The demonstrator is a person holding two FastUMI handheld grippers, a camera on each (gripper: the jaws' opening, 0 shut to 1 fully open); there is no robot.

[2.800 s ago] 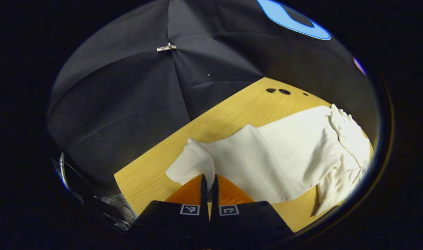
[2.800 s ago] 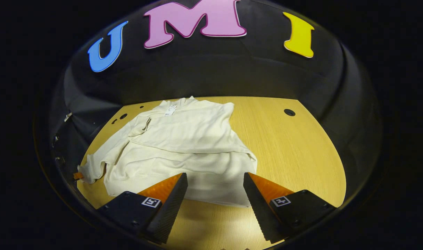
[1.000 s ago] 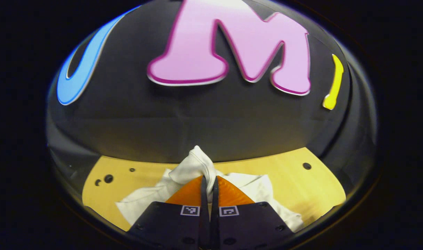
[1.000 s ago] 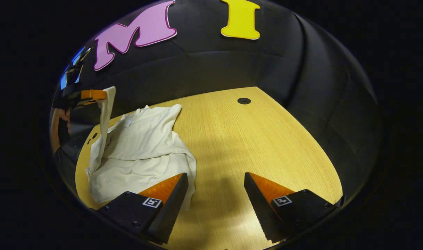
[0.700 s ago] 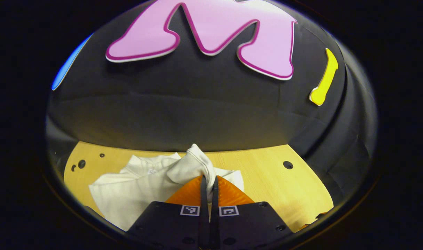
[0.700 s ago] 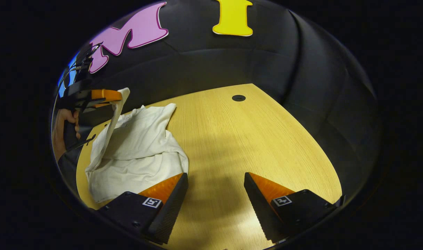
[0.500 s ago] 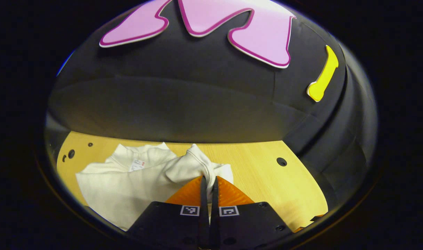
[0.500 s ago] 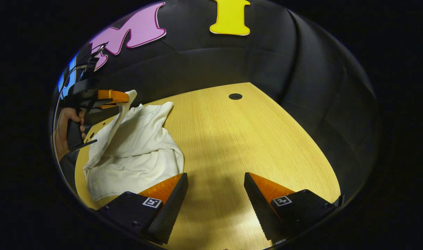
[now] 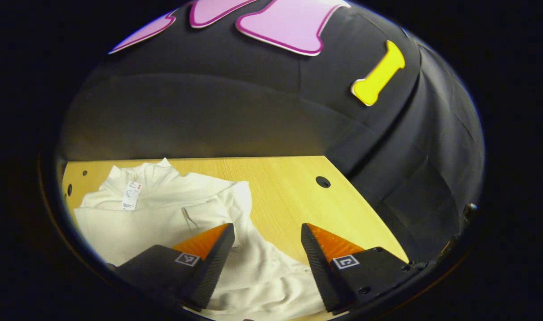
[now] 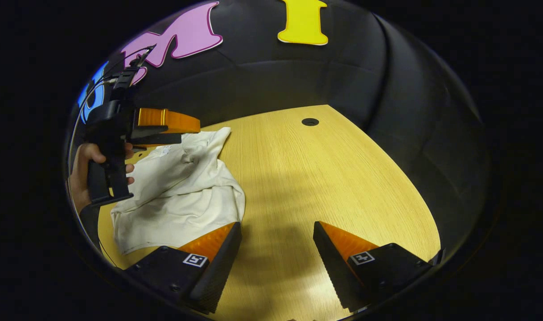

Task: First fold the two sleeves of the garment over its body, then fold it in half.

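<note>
The soft white garment lies on the worktop, under and in front of the left gripper, which is wide open and holds nothing. The right gripper is open too, with the garment off to its left. The cloth looks light and floppy, so I think pinching its near bottom edge is best.

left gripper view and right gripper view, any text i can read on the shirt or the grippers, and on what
Tag at the shirt collar: print too small to read.
Square coded markers on the left gripper and on the right gripper: patterns, no words.
Table: no text.
</note>
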